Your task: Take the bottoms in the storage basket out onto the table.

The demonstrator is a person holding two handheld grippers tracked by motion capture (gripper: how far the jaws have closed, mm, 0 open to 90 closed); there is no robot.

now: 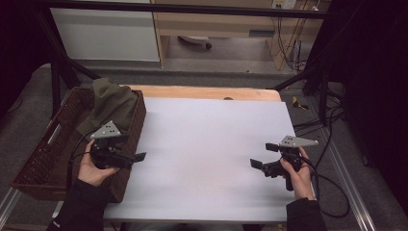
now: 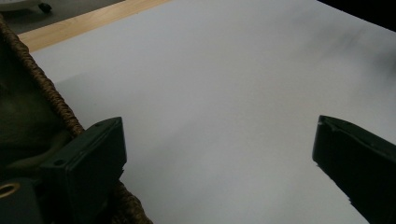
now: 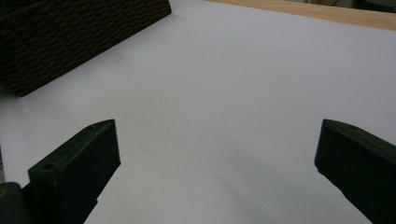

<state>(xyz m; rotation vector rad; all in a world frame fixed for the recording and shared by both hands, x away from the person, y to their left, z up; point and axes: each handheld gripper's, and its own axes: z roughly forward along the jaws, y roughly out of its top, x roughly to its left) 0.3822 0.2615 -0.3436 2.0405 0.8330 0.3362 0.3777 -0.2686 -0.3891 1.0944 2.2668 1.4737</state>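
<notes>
**A:** From the high view — what's on the table?

**B:** A white sheet point(image 1: 207, 144) covers most of the table point(image 1: 202, 92); bare wood shows along the far edge at 12 o'clock. At 9 o'clock a dark wicker basket point(image 1: 29, 168) sits at the sheet's left edge, with an olive cloth point(image 1: 113, 103) heaped in its far end.

**A:** And the grippers?

**B:** The left gripper point(image 1: 126, 147) is held over the basket's right rim, at about 8 o'clock, jaws pointing toward the sheet. The right gripper point(image 1: 263, 155) is at 4 o'clock over the sheet, pointing left. Both have jaws spread and empty.

**A:** Left gripper view?

**B:** Two black jaws well apart — bare sheet between them. The basket's woven rim point(image 2: 56, 100) runs along at 9 o'clock, touching or just behind the left jaw; cloth point(image 2: 21, 121) lies inside it.

**A:** Right gripper view?

**B:** Jaws wide apart again, over bare sheet. The basket's side wall point(image 3: 70, 37) stands at 11 o'clock, well apart from the jaws; the wood strip is at 1 o'clock.
</notes>
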